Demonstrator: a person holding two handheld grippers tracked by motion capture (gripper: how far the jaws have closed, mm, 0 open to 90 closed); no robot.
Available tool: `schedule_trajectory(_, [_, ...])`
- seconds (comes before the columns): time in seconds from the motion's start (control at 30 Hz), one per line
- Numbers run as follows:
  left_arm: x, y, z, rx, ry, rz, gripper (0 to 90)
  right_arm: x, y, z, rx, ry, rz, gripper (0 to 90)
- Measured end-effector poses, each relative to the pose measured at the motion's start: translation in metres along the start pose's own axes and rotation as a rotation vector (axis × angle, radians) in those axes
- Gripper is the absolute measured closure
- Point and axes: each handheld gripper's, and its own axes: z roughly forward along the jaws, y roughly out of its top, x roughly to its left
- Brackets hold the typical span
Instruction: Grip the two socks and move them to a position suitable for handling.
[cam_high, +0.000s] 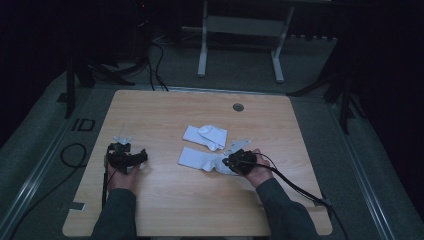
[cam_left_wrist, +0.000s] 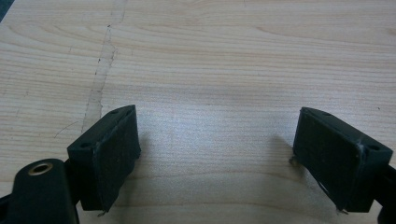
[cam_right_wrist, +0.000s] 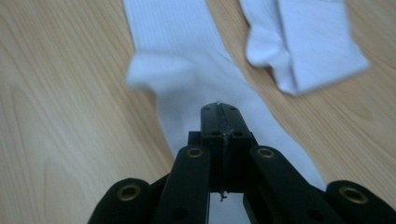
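The near sock (cam_high: 202, 160) lies stretched across the table (cam_high: 165, 205), its long axis running left to right, just in front of the folded sock (cam_high: 205, 135). The right gripper (cam_right_wrist: 219, 112) sits over its right end, jaws pressed together; whether cloth is pinched I cannot tell. The left gripper (cam_high: 131, 159), jaws wide apart over bare wood, is well left of that sock

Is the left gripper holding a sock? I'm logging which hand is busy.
No, the left gripper has its jaws spread wide over bare table.
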Motion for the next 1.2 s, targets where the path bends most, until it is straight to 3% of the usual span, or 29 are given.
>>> schedule_trajectory(0.1, [0.000, 0.000, 0.000, 0.000, -0.001, 0.002, 14.6, 0.002, 0.004, 0.010, -0.001, 0.021, 0.012, 89.6])
schedule_trajectory(0.13, [0.000, 0.000, 0.000, 0.000, -0.001, 0.001, 14.6, 0.005, 0.007, 0.019, 0.016, 0.027, 0.006, 89.6])
schedule_trajectory(0.3, [0.000, 0.000, 0.000, -0.001, -0.003, 0.003, 14.6, 0.013, 0.003, 0.035, 0.045, 0.048, -0.012, 89.7])
schedule_trajectory(0.63, [0.000, 0.000, 0.000, -0.001, -0.004, 0.003, 14.6, 0.030, 0.000, 0.030, 0.036, 0.122, -0.084, 89.4])
schedule_trajectory(0.93, [0.000, 0.000, 0.000, -0.001, -0.004, 0.003, 14.6, 0.033, -0.001, 0.028, 0.039, 0.168, -0.136, 89.6])
schedule_trajectory(1.07, [0.000, 0.000, 0.000, -0.001, -0.004, 0.002, 14.6, 0.032, 0.000, 0.027, 0.054, 0.174, -0.148, 89.5])
schedule_trajectory(1.2, [0.000, 0.000, 0.000, -0.001, -0.004, 0.002, 14.6, 0.027, 0.000, 0.024, 0.059, 0.141, -0.147, 86.7])
